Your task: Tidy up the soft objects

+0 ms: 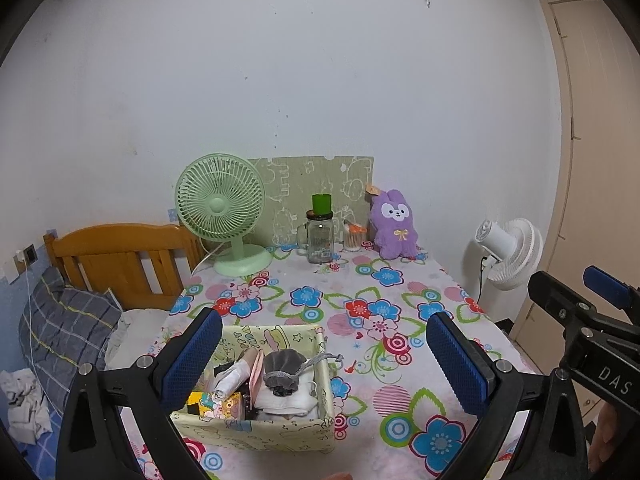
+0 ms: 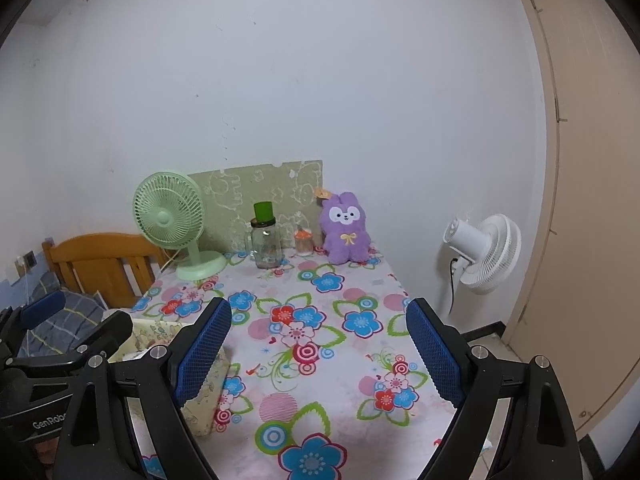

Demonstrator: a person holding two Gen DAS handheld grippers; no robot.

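Note:
A pale yellow cartoon-print fabric box (image 1: 256, 432) stands on the flowered tablecloth near the front. It holds folded white cloths (image 1: 286, 398), a grey drawstring pouch (image 1: 282, 368) and other small items. My left gripper (image 1: 324, 364) is open and empty, above the box. My right gripper (image 2: 320, 354) is open and empty over the cloth, right of the box (image 2: 208, 396). A purple plush bunny (image 1: 392, 226) sits upright at the table's far edge; it also shows in the right wrist view (image 2: 346, 234).
At the table's back stand a green desk fan (image 1: 222, 210), a glass jar (image 1: 320, 236) with a green cup on top, a small cotton-swab pot (image 1: 354, 238) and a green board (image 1: 312, 188). A bed with wooden headboard (image 1: 120, 258) lies left. A white floor fan (image 1: 510, 252) and a door (image 2: 592, 200) are right.

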